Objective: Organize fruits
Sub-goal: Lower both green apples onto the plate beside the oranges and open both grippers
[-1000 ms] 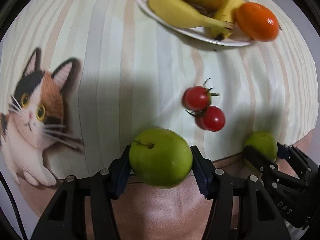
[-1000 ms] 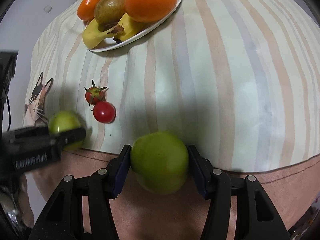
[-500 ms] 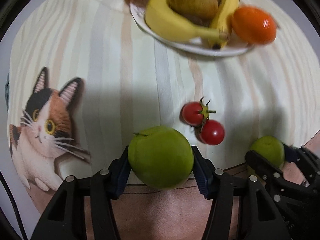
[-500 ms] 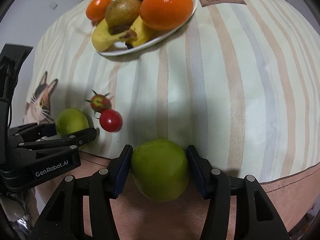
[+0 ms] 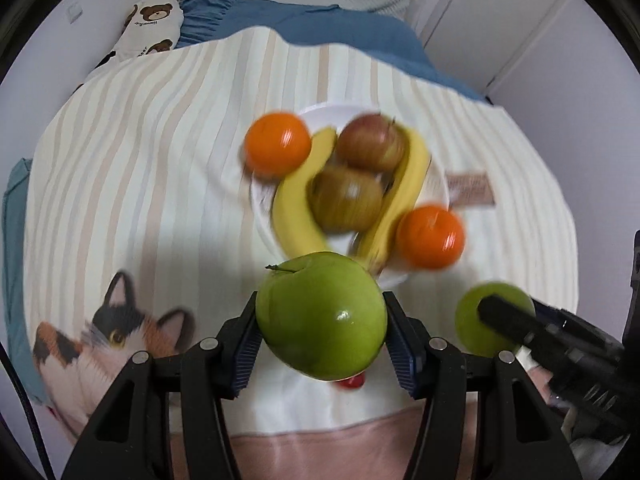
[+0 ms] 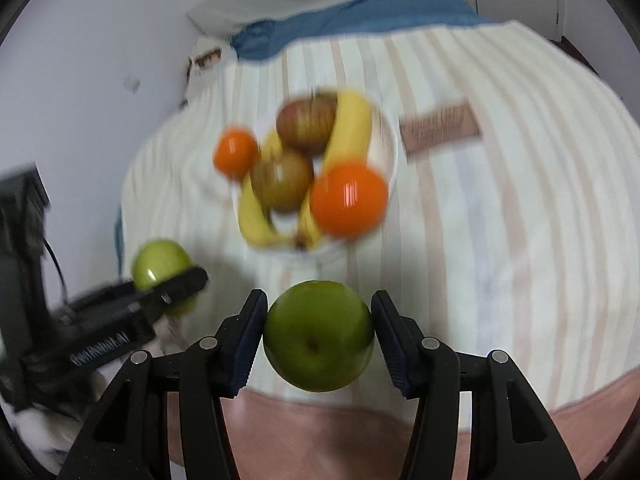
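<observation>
1. I see the striped cat-print blanket point(image 5: 160, 152) spread under everything.
2. The white plate point(image 5: 438, 184) on it holds bananas point(image 5: 296, 216), two brownish apples and oranges point(image 5: 430, 236).
3. My left gripper point(image 5: 322, 340) pinches a green apple point(image 5: 322, 316) near the plate's edge.
4. My right gripper point(image 6: 318, 338) clamps another green apple point(image 6: 318, 334), held above the blanket's near edge.

The plate point(image 5: 438, 184) and its fruit are smeared by motion blur in both views. A red tomato point(image 5: 352, 382) is almost wholly hidden beneath the left green apple point(image 5: 322, 316). The printed cat point(image 5: 100, 344) is partly covered by the near-left gripper frame.
</observation>
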Demonstrator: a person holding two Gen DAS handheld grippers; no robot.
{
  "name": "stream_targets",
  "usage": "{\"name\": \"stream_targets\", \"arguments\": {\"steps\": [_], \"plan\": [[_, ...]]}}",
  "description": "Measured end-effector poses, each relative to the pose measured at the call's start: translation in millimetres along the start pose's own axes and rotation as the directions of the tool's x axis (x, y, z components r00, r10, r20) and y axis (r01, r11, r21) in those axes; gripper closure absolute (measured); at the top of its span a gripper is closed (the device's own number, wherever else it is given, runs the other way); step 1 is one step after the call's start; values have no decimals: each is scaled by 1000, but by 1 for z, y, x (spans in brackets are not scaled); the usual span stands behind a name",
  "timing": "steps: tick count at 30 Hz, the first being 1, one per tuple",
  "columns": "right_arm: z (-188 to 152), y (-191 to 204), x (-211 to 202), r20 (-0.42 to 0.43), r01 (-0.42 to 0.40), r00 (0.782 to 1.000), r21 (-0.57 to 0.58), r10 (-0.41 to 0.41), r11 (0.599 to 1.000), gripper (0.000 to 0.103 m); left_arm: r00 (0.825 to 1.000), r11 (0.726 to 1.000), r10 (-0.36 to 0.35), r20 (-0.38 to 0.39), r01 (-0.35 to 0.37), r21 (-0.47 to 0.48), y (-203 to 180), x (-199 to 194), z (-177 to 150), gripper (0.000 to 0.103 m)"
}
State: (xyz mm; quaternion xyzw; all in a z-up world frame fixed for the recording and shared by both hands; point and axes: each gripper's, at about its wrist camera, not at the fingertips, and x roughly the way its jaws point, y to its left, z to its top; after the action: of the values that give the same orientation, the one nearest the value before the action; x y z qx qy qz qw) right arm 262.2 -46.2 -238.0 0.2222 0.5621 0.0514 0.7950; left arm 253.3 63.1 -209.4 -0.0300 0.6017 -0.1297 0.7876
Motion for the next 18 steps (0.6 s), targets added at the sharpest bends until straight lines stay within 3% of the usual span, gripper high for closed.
{"name": "stream_targets", "arguments": {"steps": [3, 7, 12, 18], "plan": [[35, 0, -1, 30, -5, 1000, 13, 5, 1000, 49, 999, 998, -39, 0, 38, -50, 2, 13, 20, 49], [81, -13, 2, 25, -10, 1000, 11, 10, 1000, 61, 998, 995, -61, -2, 60, -81, 1, 33, 35, 49], [104, -16, 39, -1, 44, 999, -12, -44, 999, 61, 999, 997, -36, -39, 33, -72, -10, 67, 40, 49], [111, -20, 41, 18, 32, 999, -2, -32, 999, 61, 998, 998, -25, -58, 22, -51, -17, 80, 33, 50]]}}
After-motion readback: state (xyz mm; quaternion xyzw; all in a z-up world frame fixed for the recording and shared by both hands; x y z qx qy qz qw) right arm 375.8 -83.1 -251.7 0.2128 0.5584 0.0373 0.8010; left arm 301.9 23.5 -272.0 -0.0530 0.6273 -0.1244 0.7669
